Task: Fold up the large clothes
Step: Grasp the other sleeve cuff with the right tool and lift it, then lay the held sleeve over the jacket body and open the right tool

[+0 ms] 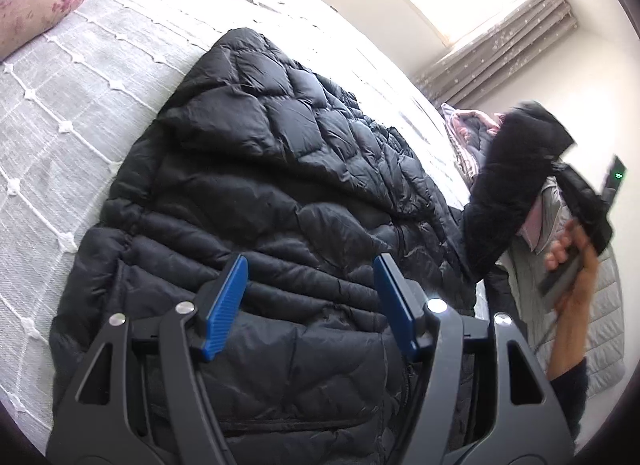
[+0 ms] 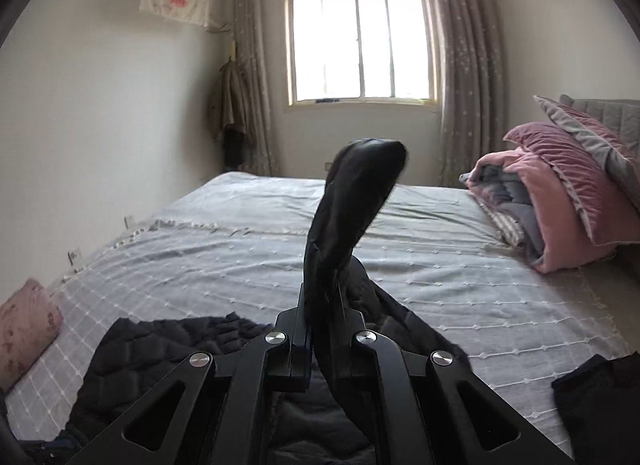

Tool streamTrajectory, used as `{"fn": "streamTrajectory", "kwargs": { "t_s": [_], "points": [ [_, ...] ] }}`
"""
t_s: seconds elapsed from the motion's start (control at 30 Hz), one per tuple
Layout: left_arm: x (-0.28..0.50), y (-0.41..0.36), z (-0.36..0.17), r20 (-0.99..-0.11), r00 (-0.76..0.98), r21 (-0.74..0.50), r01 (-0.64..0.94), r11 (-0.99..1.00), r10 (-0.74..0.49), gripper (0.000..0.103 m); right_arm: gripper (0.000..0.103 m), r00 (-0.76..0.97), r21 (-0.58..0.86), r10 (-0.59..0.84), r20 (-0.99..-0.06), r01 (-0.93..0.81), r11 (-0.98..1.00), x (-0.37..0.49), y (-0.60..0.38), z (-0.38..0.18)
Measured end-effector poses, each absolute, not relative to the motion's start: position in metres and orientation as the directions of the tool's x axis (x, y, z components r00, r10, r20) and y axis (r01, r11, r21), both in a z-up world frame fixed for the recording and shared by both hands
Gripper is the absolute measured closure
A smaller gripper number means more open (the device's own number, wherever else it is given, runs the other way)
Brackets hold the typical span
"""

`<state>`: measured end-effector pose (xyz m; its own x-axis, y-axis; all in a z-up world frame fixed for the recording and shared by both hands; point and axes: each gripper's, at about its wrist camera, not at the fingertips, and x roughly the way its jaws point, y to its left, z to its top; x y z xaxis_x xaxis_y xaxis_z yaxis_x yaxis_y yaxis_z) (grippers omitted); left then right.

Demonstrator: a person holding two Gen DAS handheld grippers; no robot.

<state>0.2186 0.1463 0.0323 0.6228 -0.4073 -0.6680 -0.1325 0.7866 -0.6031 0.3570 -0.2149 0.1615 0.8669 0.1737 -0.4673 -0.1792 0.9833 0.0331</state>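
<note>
A wide bed (image 2: 400, 265) covered by a pale grey bedspread with rows of white knotted tufts carries everything. A black quilted puffer jacket (image 1: 260, 193) lies spread flat near the bed's front edge. A pink floral cushion (image 2: 24, 325) rests at the left edge. A folded pink and grey quilt (image 2: 540, 205) sits at the far right corner, touching a grey-trimmed pink velvet pillow (image 2: 580, 153).

Lifted sleeve (image 2: 352, 201) is smeared with blur at its tip; the jacket (image 1: 260, 205) runs off the bottom edge, and the right claw (image 2: 322, 305) pads are buried in fabric.
</note>
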Motion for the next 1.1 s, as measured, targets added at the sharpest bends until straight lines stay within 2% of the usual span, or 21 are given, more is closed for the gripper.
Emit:
{"fn": "streamTrajectory", "kwargs": {
  "t_s": [0.23, 0.4, 0.53, 0.73, 0.8, 0.97, 1.1],
  "points": [
    [0.222, 0.165, 0.029, -0.677, 0.629, -0.605, -0.179, 0.776, -0.383, 0.037, 0.097, 0.722, -0.041, 0.222, -0.655, -0.328, 0.944, 0.366, -0.124, 0.052],
    [0.224, 0.162, 0.027, -0.680, 0.616, -0.607, -0.170, 0.776, -0.397, 0.037, 0.095, 0.606, -0.119, 0.181, -0.774, -0.421, 0.899, 0.362, -0.099, -0.028],
    [0.226, 0.162, 0.025, -0.682, 0.609, -0.611, -0.173, 0.772, -0.404, 0.037, 0.091, 0.575, -0.091, 0.209, -0.791, -0.449, 0.889, 0.353, -0.099, -0.044],
    [0.225, 0.158, 0.026, -0.682, 0.610, -0.606, -0.163, 0.778, -0.403, 0.037, 0.086, 0.488, 0.094, 0.346, -0.801, -0.468, 0.879, 0.351, -0.118, -0.026],
    [0.226, 0.158, 0.026, -0.683, 0.607, -0.609, -0.165, 0.776, -0.407, 0.037, 0.080, 0.460, 0.147, 0.389, -0.798, -0.478, 0.866, 0.352, -0.124, -0.023],
    [0.228, 0.156, 0.025, -0.693, 0.605, -0.592, -0.165, 0.789, -0.393, 0.037, 0.032, 0.377, 0.124, 0.344, -0.860, -0.501, 0.857, 0.348, -0.108, -0.043],
    [0.229, 0.159, 0.024, -0.695, 0.600, -0.596, -0.173, 0.784, -0.395, 0.037, 0.031, 0.388, 0.179, 0.417, -0.822, -0.519, 0.836, 0.331, -0.105, -0.021]
  ]
}}
